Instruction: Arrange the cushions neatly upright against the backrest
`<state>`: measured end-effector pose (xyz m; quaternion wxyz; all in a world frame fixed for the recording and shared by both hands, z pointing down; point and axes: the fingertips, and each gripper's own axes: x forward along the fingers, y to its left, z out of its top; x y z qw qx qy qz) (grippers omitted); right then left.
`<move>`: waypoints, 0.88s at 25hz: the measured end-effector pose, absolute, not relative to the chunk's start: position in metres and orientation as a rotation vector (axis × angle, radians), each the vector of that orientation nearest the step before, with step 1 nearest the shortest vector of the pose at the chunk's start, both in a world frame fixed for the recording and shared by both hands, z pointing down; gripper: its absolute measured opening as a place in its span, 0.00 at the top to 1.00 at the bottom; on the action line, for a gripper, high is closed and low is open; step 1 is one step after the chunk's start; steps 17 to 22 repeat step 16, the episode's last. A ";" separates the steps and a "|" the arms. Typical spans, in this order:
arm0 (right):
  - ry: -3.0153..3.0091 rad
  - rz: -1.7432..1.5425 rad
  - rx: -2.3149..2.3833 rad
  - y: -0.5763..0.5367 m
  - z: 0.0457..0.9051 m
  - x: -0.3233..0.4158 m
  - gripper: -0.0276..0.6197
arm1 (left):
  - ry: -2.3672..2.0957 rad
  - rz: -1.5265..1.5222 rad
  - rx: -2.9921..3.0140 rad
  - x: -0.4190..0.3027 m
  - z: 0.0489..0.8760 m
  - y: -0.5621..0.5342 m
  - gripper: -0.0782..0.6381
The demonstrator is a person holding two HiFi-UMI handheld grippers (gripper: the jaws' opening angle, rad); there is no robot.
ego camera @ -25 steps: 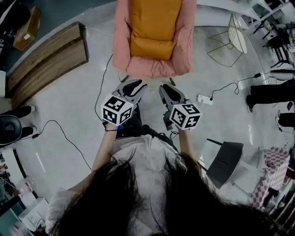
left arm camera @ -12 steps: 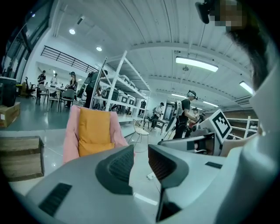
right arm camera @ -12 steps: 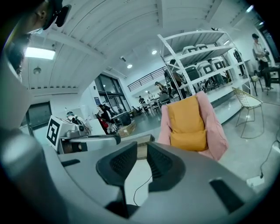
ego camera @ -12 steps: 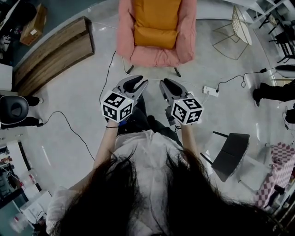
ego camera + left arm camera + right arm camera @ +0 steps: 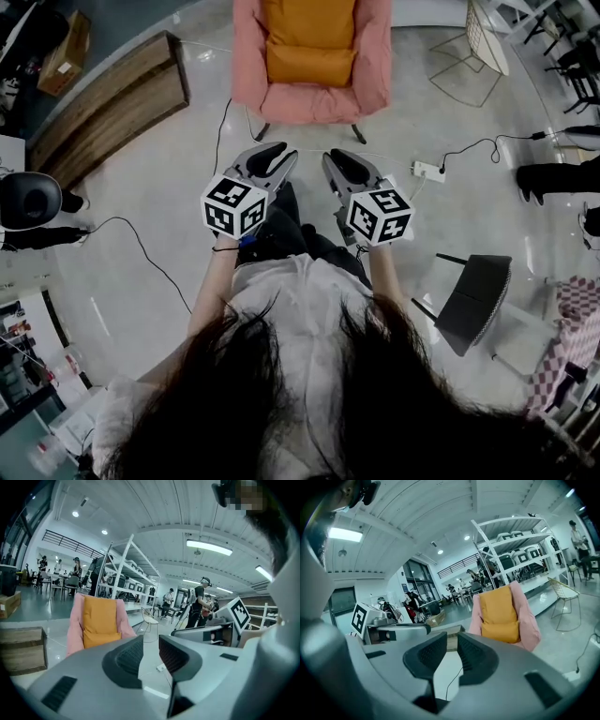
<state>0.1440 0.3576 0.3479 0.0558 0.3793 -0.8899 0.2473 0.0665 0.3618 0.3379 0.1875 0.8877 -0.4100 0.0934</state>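
Observation:
A pink armchair [image 5: 248,66] stands on the floor ahead of me, well beyond both grippers. An orange cushion [image 5: 309,19] stands upright against its backrest, and a second orange cushion [image 5: 309,64] rests on the seat in front of it. The left gripper view shows the chair [image 5: 75,627] and cushions [image 5: 98,618] at a distance, and so does the right gripper view, chair [image 5: 527,620] and cushions [image 5: 499,609]. My left gripper [image 5: 270,159] [image 5: 150,651] and right gripper [image 5: 339,164] [image 5: 452,651] are held side by side at waist height. Both jaws stand narrowly open with nothing between them.
A wooden bench [image 5: 103,112] lies at the left, a wire chair [image 5: 483,47] at the right of the armchair. A power strip [image 5: 429,172] and cables trail over the floor. A dark chair [image 5: 473,300] stands at my right. People stand around the room's edges.
The armchair has slid a little up and left in the head view as the view shifted. Both grippers keep their place and their jaw gaps.

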 end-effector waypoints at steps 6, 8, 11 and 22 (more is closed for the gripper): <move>-2.708 0.737 1.165 0.358 0.344 0.146 0.83 | -1.148 0.275 2.506 0.068 0.336 0.366 0.74; -2.709 0.734 1.163 0.359 0.344 0.147 0.83 | -1.152 0.273 2.509 0.069 0.336 0.366 0.74; -2.708 0.727 1.164 0.357 0.344 0.148 0.83 | -1.173 0.280 2.519 0.063 0.333 0.361 0.74; -2.711 0.722 1.177 0.352 0.344 0.142 0.83 | -1.302 0.300 2.497 0.021 0.326 0.344 0.74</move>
